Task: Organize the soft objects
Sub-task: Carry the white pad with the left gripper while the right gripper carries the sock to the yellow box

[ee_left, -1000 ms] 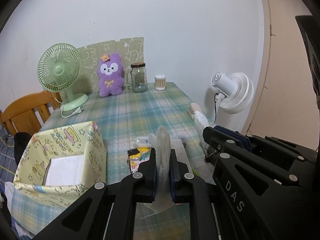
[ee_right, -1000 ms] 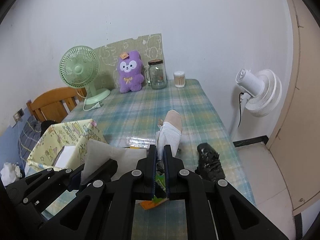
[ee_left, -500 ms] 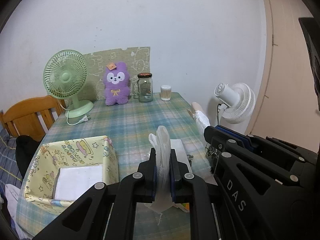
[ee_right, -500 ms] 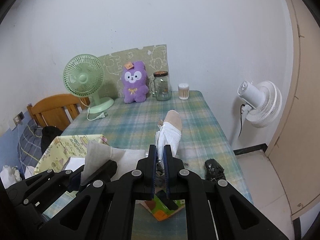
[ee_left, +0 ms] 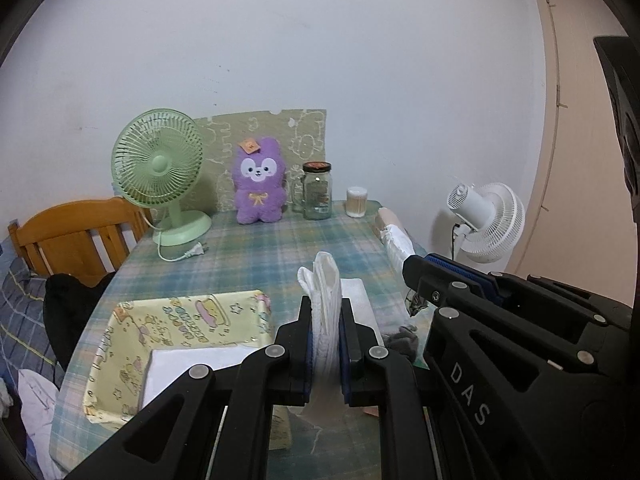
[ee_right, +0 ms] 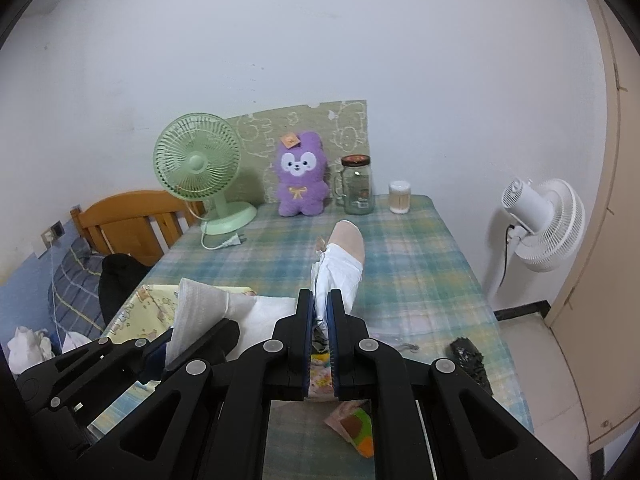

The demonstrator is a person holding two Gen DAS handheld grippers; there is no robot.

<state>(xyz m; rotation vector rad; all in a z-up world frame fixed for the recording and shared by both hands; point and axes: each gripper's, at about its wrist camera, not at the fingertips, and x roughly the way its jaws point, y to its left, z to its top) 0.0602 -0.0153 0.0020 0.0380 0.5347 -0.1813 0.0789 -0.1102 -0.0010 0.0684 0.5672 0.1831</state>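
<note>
My left gripper [ee_left: 325,312] is shut on one end of a white cloth [ee_left: 326,292], held above the plaid table [ee_left: 256,256]. My right gripper [ee_right: 320,304] is shut on a white and beige sock-like cloth [ee_right: 344,260] that sticks up between its fingers; that cloth also shows in the left wrist view [ee_left: 394,236]. The left gripper and its white cloth [ee_right: 200,304] show at the lower left of the right wrist view. A yellow patterned fabric box [ee_left: 132,340] with something white inside sits on the table, left of the left gripper. A purple plush toy [ee_left: 259,182] sits at the far edge.
A green desk fan [ee_left: 160,168], a glass jar [ee_left: 317,190] and a cotton-swab tub [ee_left: 356,202] stand along the back. A white fan [ee_right: 544,224] stands off the table's right side. A black crumpled item [ee_right: 468,356] and colourful packets [ee_right: 352,428] lie near the front. A wooden chair [ee_left: 76,232] is left.
Both grippers have risen and pulled back, lifting their cloths; the table and box now look farther and lower. Both stay shut.
</note>
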